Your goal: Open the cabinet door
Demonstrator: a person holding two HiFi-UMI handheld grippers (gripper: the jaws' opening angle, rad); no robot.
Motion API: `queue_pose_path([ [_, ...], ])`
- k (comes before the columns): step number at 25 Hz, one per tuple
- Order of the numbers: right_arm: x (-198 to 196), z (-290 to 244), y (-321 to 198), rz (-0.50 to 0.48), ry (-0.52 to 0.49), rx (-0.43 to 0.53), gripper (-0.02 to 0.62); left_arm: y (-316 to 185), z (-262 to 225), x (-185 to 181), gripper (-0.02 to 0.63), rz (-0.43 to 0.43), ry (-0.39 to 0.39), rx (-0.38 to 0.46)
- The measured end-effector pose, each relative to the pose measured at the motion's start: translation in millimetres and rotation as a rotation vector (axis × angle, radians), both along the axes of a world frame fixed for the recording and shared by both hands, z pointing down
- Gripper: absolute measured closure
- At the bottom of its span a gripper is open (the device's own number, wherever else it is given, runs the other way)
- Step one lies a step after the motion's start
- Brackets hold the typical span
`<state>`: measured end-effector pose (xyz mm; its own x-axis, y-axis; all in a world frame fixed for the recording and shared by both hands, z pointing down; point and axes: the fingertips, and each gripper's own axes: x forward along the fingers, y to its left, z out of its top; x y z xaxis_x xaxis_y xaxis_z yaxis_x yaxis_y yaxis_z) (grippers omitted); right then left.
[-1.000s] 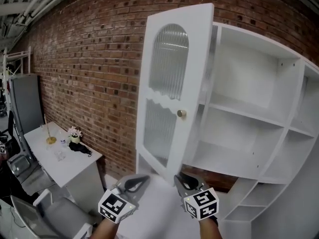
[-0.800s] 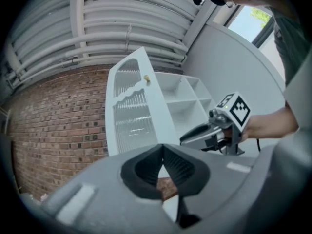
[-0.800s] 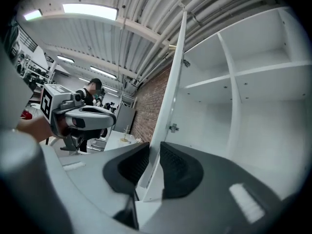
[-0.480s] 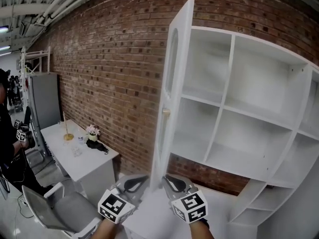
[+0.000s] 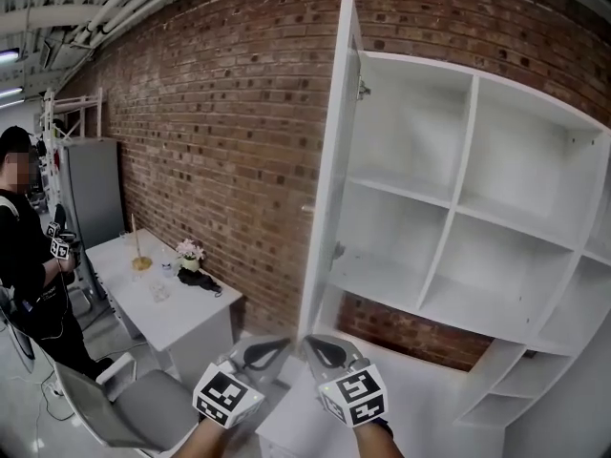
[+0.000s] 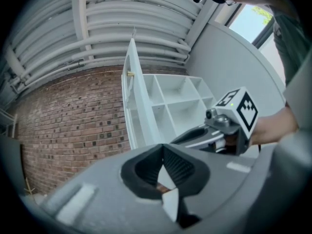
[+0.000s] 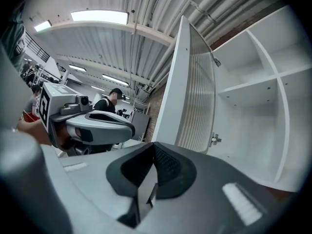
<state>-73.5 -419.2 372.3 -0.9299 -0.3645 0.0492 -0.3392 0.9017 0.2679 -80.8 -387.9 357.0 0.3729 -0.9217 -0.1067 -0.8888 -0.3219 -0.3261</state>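
Observation:
The white cabinet door [image 5: 329,179] with its ribbed glass panel stands swung wide, edge-on to me in the head view. Behind it the white cabinet's [image 5: 449,213] bare shelves show. Low in that view, side by side and just in front of the door's lower edge, are my left gripper [image 5: 272,349] and right gripper [image 5: 320,348]. Neither touches the door. In the left gripper view the left gripper [image 6: 163,147] is shut on nothing, with the door's gold knob [image 6: 130,74] far ahead. The right gripper [image 7: 155,147] is shut and empty too, beside the door's inner face [image 7: 197,91].
A brick wall [image 5: 210,122] runs behind. At lower left stand a white desk [image 5: 181,303] with a small flower pot [image 5: 189,252] and a grey chair [image 5: 129,410]. A person in black [image 5: 24,256] stands at the far left by a grey cupboard [image 5: 91,194].
The door has swung from showing its glass front to standing edge-on, baring the shelves. Both grippers drifted left along its lower edge, and the person came into view.

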Motion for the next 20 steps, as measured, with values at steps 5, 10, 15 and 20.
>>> queue_pose_path([
  [5, -16.7, 5.6, 5.9, 0.013, 0.015, -0.005, 0.591, 10.9, -1.7, -20.9, 0.604, -0.004, 0.009, 0.006],
  [10, -17.4, 6.7, 12.5, 0.037, 0.024, 0.004, 0.592, 19.8, -5.1, -37.8, 0.604, -0.020, 0.028, 0.014],
  [15, -16.9, 4.5, 19.4, 0.086, -0.005, 0.001, 0.592, 31.3, -2.1, -53.2, 0.604, -0.020, 0.025, 0.021],
  [20, -0.2, -2.6, 11.4, 0.115, -0.032, -0.018, 0.592, 26.3, -3.9, -45.3, 0.604, -0.022, 0.023, 0.015],
])
